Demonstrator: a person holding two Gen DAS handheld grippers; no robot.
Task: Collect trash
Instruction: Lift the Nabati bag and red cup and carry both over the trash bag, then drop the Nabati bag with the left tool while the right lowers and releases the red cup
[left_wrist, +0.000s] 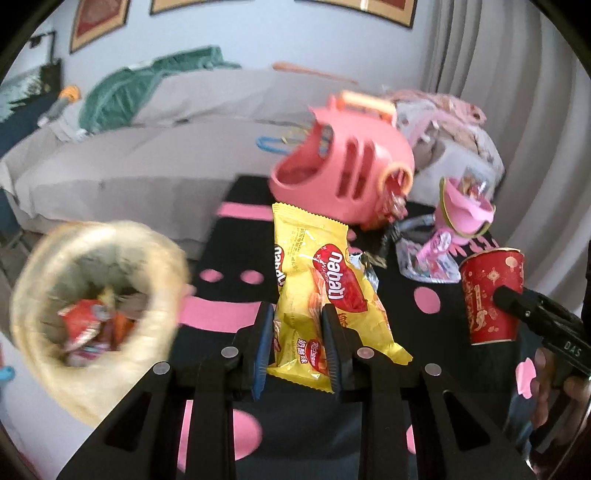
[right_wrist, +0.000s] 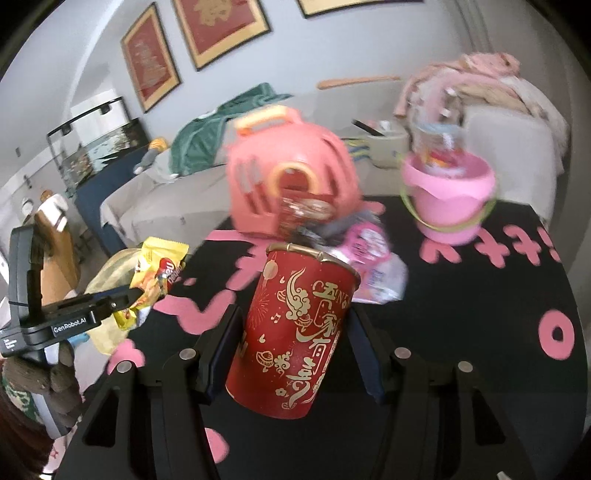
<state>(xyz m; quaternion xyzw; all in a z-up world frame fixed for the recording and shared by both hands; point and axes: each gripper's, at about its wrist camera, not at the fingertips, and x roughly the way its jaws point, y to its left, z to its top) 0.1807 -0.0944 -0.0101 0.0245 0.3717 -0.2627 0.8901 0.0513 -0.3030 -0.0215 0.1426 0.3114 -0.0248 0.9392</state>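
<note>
The left gripper (left_wrist: 297, 343), angled downward, pinches a crinkled yellow foil snack wrapper (left_wrist: 325, 291), its long axis running up and away from the jaws, above the black tablecloth with pink shapes (left_wrist: 236, 258). The right gripper (right_wrist: 291, 354) grips a red paper cup with gold print (right_wrist: 295, 332), upright and slightly tilted. A woven straw basket holding wrappers (left_wrist: 92, 295) sits left; a coral plastic toy carrier (left_wrist: 347, 166) stands behind

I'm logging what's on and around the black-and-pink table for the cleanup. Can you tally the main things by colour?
Yellow: 1, the snack wrapper
Red: 1, the paper cup
Pink: 2, the toy carrier and the small bucket
Beige: 1, the woven basket
Total: 5
</note>
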